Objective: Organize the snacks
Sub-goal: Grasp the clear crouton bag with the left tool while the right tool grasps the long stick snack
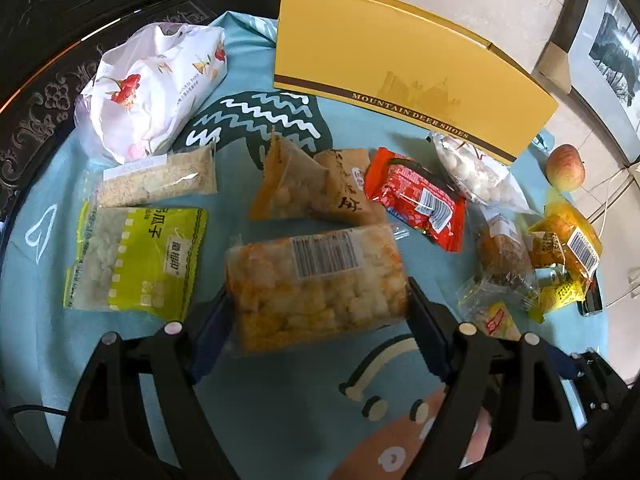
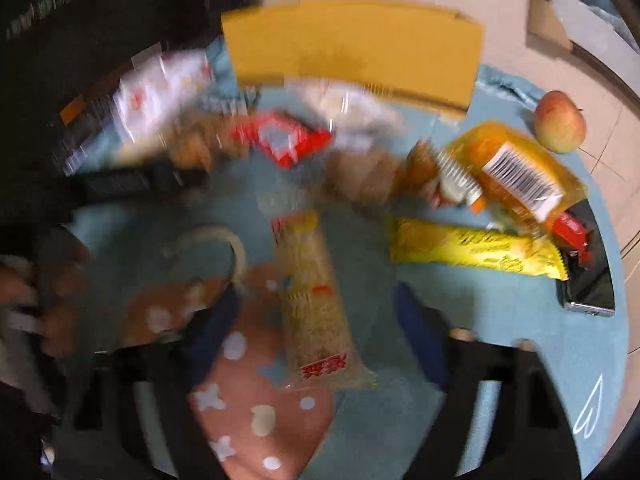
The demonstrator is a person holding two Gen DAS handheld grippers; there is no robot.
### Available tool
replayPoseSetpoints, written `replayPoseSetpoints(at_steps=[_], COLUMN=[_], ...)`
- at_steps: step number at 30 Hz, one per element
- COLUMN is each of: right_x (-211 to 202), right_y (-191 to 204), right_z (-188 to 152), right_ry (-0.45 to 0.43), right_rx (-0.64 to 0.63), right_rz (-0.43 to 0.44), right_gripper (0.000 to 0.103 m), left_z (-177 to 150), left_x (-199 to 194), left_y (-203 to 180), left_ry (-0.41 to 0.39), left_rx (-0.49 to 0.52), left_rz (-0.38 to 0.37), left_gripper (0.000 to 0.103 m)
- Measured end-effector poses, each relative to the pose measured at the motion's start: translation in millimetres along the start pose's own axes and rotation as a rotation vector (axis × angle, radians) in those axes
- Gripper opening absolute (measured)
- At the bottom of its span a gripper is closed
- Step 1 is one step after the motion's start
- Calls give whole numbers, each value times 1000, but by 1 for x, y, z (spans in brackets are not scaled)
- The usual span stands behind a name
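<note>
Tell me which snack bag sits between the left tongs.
The clear bag of orange-and-white puffs with the barcode label, the only one flanked by the left tongs; the green-labelled bag lies off to its left.

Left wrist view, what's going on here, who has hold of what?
A person is sorting snack packets on a blue mat with handheld tongs. The left tongs sit on either side of a clear bag of puffed snacks, apparently gripping it. The right tongs are open around a long yellow-edged packet; that view is blurred, so contact is unclear. Other packets, an apple and a yellow shoe box lie beyond them.
</note>
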State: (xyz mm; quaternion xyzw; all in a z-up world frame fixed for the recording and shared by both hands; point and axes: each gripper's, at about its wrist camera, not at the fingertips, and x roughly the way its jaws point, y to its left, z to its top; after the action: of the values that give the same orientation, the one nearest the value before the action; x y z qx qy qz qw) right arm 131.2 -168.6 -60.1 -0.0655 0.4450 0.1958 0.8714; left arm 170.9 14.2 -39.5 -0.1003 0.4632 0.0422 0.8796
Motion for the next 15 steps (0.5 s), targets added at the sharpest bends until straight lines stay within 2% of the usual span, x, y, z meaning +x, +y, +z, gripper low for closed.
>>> replayPoseSetpoints(at_steps=[1,2,3,4,7,12,15], right_x=[2,2,2,1,-7,-31,-51], right_y=[2,3,1,0,-4,-16,-22], right_z=[1,3,6,6,4,-2,-2], right_ry=[6,8,19,28,11,-27,-62], right_rx=[-15,-23,-15,-7,20,82,104], right_rz=[-25,-32,-15,4,15,103,128], right_gripper=[46,42,32,29,29,29,29], left_z=[0,-1,-1,-2,-3,-1,-2], left_x=[0,-1,-2,-4,-13,-36,-50], left_y=[1,2,2,3,2,-2,-9], left_ry=[0,1,3,4,-9,-48,-70], left_rx=[1,2,3,3,11,36,58], left_rz=[-2,-5,-6,-7,-7,5,5], left_gripper=[81,81,81,81,81,81,81])
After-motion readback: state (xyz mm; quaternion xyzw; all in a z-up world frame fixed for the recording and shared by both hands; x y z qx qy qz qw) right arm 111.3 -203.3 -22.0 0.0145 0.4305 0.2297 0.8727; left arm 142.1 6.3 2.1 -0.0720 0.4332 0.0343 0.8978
